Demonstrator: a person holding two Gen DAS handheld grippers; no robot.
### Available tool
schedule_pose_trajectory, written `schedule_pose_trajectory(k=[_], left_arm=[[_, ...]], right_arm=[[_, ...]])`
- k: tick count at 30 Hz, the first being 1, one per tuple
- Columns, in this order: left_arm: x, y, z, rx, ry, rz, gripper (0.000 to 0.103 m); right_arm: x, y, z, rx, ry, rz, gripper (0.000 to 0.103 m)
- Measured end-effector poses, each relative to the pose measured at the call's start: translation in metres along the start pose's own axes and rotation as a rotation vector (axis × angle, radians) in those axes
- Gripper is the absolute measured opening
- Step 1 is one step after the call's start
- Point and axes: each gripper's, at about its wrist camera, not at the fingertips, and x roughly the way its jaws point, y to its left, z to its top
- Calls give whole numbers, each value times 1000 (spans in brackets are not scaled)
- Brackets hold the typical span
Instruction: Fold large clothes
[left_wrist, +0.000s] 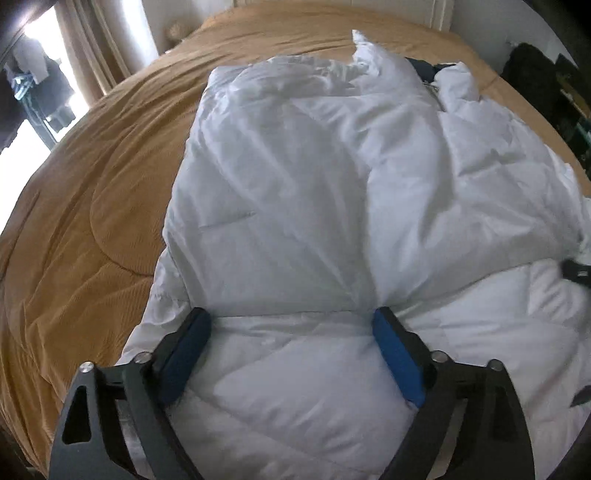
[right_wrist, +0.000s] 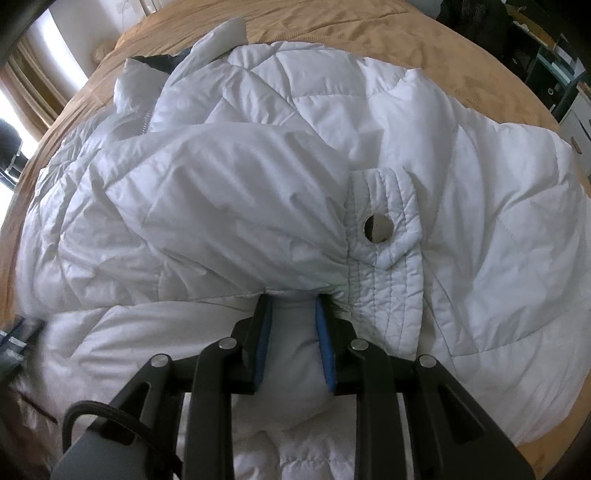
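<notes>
A white quilted puffer jacket (left_wrist: 295, 192) lies spread on the tan bedspread (left_wrist: 74, 229). My left gripper (left_wrist: 291, 319) is open, its blue pads wide apart and resting on the jacket at a folded edge. In the right wrist view the same jacket (right_wrist: 229, 192) fills the frame, with a sleeve cuff and its metal snap (right_wrist: 378, 229) just ahead. My right gripper (right_wrist: 293, 301) has its jaws partly open, with a puff of jacket fabric between the pads at a fold edge. The dark lining shows at the collar (right_wrist: 155, 62).
The bedspread (right_wrist: 369, 33) extends around the jacket to the bed's far edge. A window with curtains (left_wrist: 85, 48) is at the left. Dark furniture and shelves (right_wrist: 546, 66) stand at the right. The right gripper's tip (left_wrist: 576, 271) shows at the left view's right edge.
</notes>
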Motion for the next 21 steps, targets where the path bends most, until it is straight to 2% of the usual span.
schedule_pose_trajectory(k=[2,3,4,5,6,8,9,12,15,21], left_arm=[[3,1,5,-32,22,-4,96],[4,2,7,-31,27,-1,96],[4,0,8,-22,28,8,97],[4,-2,8,-14,26,15,97],[8,-2,8,-12,26,17,98],[10,-3,10,-12,28,20,98],[13,-3,10,-12,29,29,102],[13,0,10,-21,32,36,103],[10,1,7,-18,30,44,103],[11,-1,9,-27,39,57,103]], right_arm=[[-20,-9,1,19,-7,32,32],[-33,-18,0,35,-29,26,55],[-51,-31,-1,55,-67,-8,72],[-68,-45,-3,74,-118,-37,93],[-87,-64,-6,95,-179,-60,95],[-118,-106,-10,145,-224,-91,96],[-128,-125,-11,173,-221,-100,96],[-154,-212,-18,303,-203,-101,96],[-167,-285,-25,399,-194,-183,96],[-164,-411,-39,686,-220,-157,96]])
